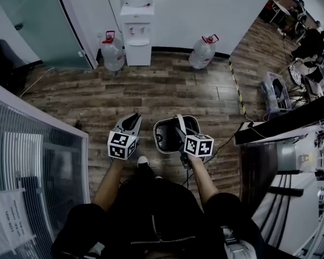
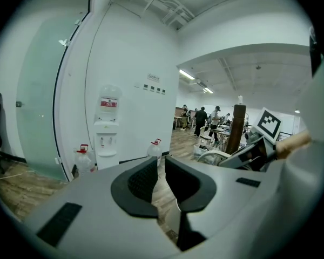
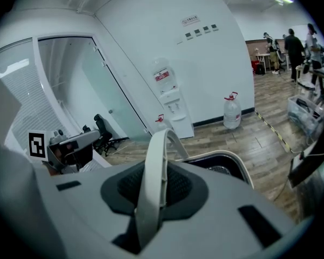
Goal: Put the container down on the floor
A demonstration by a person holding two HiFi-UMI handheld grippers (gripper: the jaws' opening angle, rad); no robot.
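The container (image 1: 163, 138) is a dark bin with a white rim and a white bail handle (image 1: 179, 123). It hangs above the wooden floor in front of the person's feet. My right gripper (image 1: 180, 129) is shut on that handle, and in the right gripper view the white handle (image 3: 153, 169) runs up between the dark pads, with the bin's rim (image 3: 230, 158) just beyond. My left gripper (image 1: 130, 121) is held beside the bin on its left, apart from it. Its jaws (image 2: 158, 172) stand a narrow gap apart with only floor showing between them.
A water dispenser (image 1: 137, 32) stands at the far wall between two water jugs (image 1: 112, 54) (image 1: 203, 52). A glass partition (image 1: 38, 20) is at the far left, with a grey ledge below it. A dark desk (image 1: 283, 124), a crate (image 1: 275, 93) and floor tape (image 1: 236, 88) lie right.
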